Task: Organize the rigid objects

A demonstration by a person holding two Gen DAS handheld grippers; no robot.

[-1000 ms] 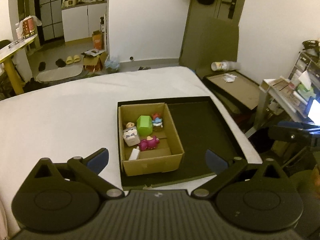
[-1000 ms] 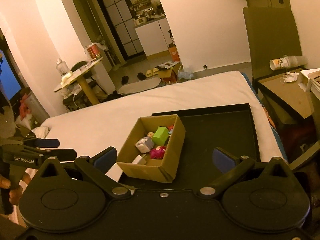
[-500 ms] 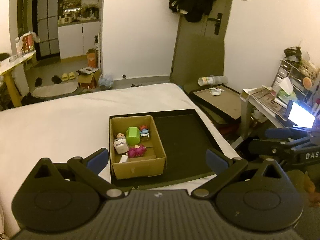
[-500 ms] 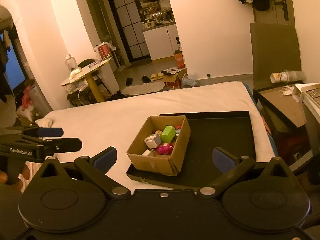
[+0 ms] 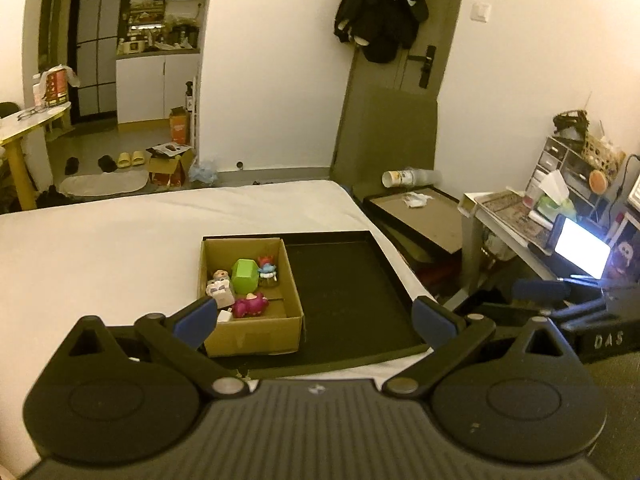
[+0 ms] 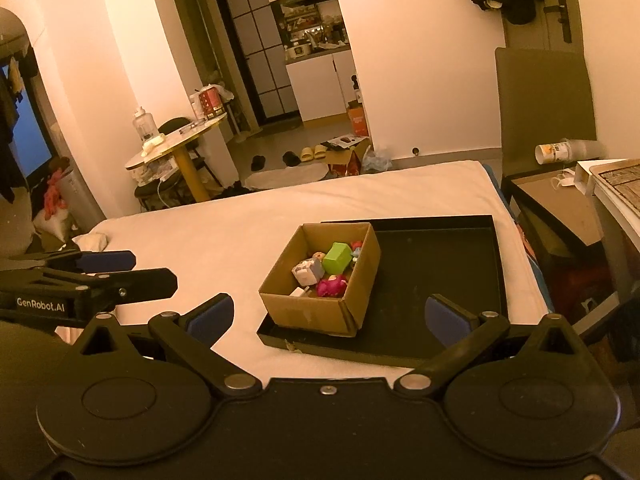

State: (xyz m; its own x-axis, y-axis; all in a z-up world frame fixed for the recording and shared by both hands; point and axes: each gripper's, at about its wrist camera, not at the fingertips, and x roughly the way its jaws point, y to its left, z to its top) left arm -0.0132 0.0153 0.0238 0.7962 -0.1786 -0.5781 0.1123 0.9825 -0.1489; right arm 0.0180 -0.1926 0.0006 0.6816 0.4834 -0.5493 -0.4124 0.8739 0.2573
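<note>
The left gripper [image 5: 316, 316] fills the bottom of the left wrist view, its blue-padded fingers [image 5: 195, 318] spread wide with nothing between them. The right gripper [image 6: 328, 314] sits the same way at the bottom of the right wrist view, jaws wide apart and empty.

At the centre of both views a cardboard box [image 5: 248, 334] stands in the left part of a black tray [image 5: 352, 300], which lies on a white bed [image 5: 100, 248]. Inside the box are small toys: a green block [image 5: 245, 276], a magenta animal figure [image 5: 250, 306], a grey-white cube figure [image 5: 220, 290] and a small blue-and-red figure [image 5: 267, 268].

At the left edge of the right wrist view the other gripper's body reads "GenRobot.AI" [image 6: 40, 304]. At the right edge of the left wrist view, the other gripper's body shows the letters "DAS" [image 5: 608, 340], below a lit screen [image 5: 582, 251].
</note>
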